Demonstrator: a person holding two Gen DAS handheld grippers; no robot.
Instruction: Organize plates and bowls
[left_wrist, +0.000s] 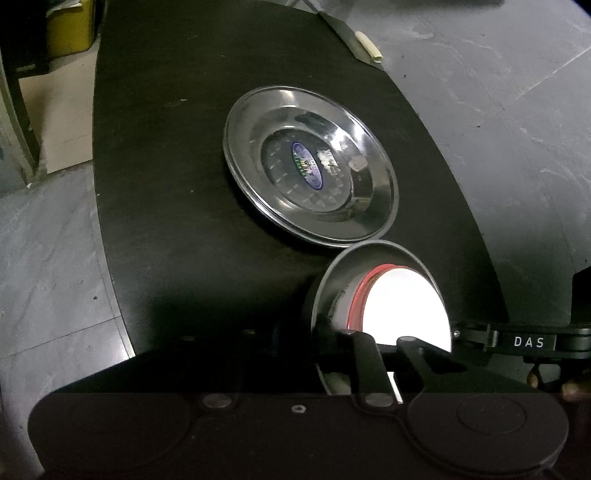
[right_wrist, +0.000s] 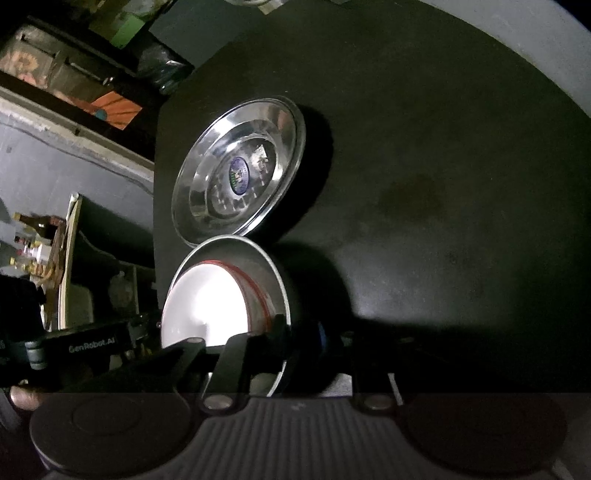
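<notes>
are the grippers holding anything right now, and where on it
Both hold the stacked bowls: the left hand-held gripper pinches the white bowl at its near rim, the right hand-held gripper the steel bowl at its near rim.

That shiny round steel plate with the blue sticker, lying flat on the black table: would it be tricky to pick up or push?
The shiny round steel plate looks thin, so probably light and stiff. Its polished surface may be slippery. Pushed on the black table, it would likely slide rather than roll.
</notes>
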